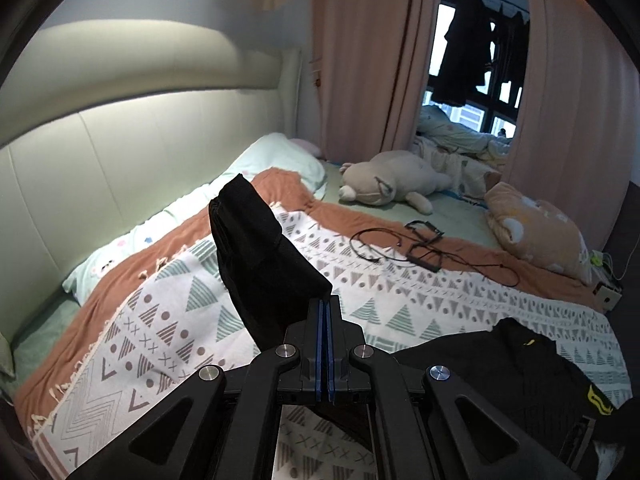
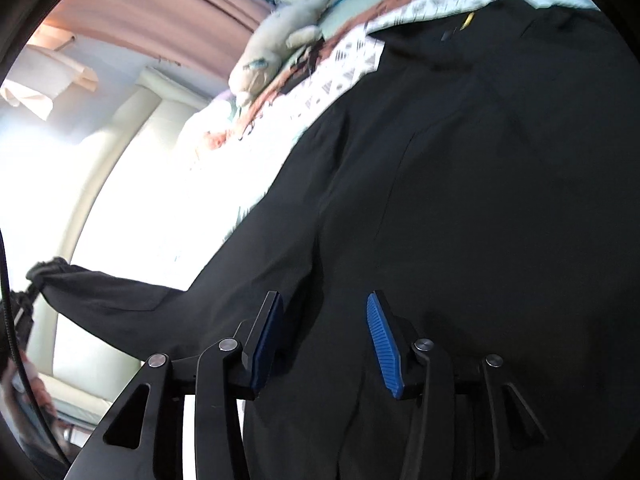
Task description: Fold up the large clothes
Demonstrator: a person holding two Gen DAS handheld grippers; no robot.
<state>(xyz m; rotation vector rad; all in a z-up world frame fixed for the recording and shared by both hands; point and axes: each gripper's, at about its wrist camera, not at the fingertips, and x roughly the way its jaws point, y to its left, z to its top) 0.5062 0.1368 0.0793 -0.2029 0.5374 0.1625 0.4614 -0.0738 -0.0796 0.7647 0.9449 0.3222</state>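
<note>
The left gripper (image 1: 324,312) has its fingers (image 1: 319,344) pressed together on a sleeve end (image 1: 256,256) of the one black jacket (image 2: 460,200), lifting it up, while the right gripper (image 2: 324,336) has its fingers (image 2: 382,344) apart, holding nothing, just over the jacket's body. The jacket lies on the patterned blanket (image 1: 400,296) on the bed and looks soft, floppy and light, so cuffs, hem and shoulders seem the best places to pinch. There is one jacket, one plush toy (image 1: 392,178) and two grippers.
</note>
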